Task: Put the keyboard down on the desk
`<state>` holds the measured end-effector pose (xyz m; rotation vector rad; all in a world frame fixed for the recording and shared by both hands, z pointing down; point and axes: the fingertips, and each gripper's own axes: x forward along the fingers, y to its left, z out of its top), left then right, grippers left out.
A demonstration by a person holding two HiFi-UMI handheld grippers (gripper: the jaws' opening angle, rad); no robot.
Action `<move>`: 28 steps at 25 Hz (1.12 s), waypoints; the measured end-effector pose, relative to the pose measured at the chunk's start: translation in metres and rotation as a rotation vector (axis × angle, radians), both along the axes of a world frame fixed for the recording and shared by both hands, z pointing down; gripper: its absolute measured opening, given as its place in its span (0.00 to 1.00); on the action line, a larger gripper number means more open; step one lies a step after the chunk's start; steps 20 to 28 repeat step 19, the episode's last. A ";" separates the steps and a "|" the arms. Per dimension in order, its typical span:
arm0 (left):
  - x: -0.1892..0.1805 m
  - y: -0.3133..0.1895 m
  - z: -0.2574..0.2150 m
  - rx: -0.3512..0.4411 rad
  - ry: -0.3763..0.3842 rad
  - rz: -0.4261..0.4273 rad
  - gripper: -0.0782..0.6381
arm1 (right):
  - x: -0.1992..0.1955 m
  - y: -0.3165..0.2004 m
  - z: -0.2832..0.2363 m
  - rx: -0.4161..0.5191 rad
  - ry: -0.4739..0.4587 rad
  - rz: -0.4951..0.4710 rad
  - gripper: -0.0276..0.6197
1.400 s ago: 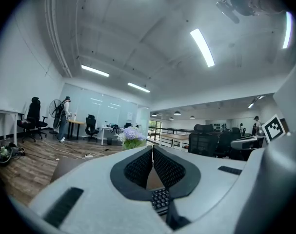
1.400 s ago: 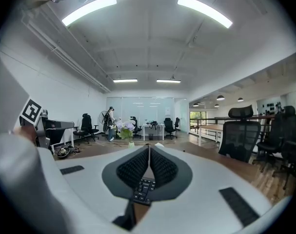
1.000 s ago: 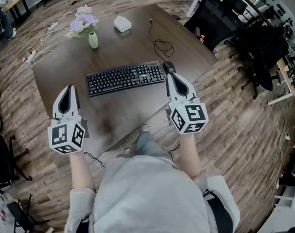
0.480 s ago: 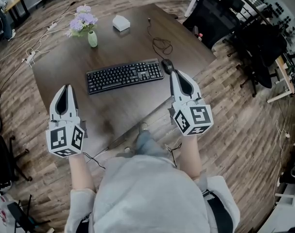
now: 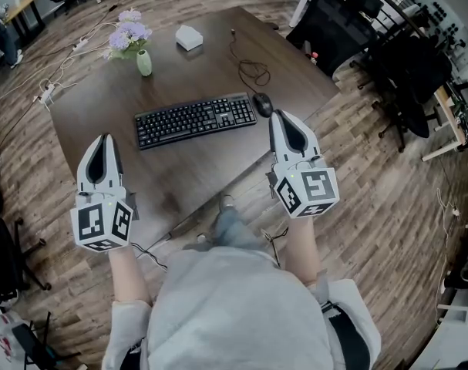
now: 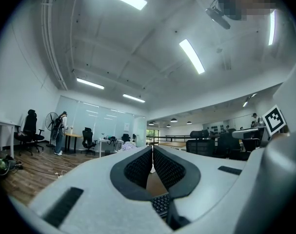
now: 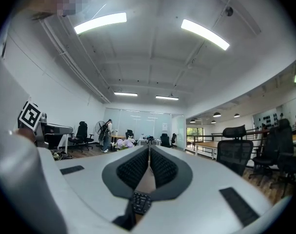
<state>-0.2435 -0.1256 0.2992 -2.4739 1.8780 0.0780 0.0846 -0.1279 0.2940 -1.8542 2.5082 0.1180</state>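
We are holding the left gripper (image 5: 104, 140) and right gripper (image 5: 285, 120) closed, empty; the keyboard (image 5: 196, 120) is lying on the desk (image 5: 183, 75) ahead between them, seemingly finished.

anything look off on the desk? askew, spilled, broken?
Nothing spilled or broken. The keyboard lies flat on the desk but skewed to its edges, with the mouse at its right end. A loose black cable lies looped behind it. The vase stands upright.
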 end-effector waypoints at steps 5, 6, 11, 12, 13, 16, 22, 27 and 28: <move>0.002 0.003 0.000 0.001 0.003 0.003 0.12 | 0.000 0.003 -0.002 0.007 0.001 -0.003 0.07; 0.003 0.004 0.000 0.001 0.004 0.003 0.12 | 0.000 0.004 -0.002 0.007 0.001 -0.004 0.07; 0.002 0.007 0.001 0.001 0.004 0.001 0.12 | -0.001 0.007 -0.004 0.014 0.003 -0.004 0.07; 0.001 0.007 0.001 0.001 0.004 0.000 0.12 | -0.002 0.007 -0.004 0.015 0.004 -0.004 0.07; 0.000 0.008 0.001 0.001 0.005 -0.001 0.12 | -0.002 0.008 -0.004 0.015 0.006 -0.003 0.07; -0.001 0.009 0.001 0.003 0.005 -0.006 0.12 | -0.002 0.009 -0.004 0.015 0.008 -0.003 0.07; -0.002 0.010 0.001 0.006 0.004 -0.011 0.12 | -0.002 0.009 -0.004 0.014 0.007 -0.003 0.07; -0.002 0.010 0.001 0.006 0.004 -0.011 0.12 | -0.002 0.009 -0.004 0.014 0.007 -0.003 0.07; -0.002 0.010 0.001 0.006 0.004 -0.011 0.12 | -0.002 0.009 -0.004 0.014 0.007 -0.003 0.07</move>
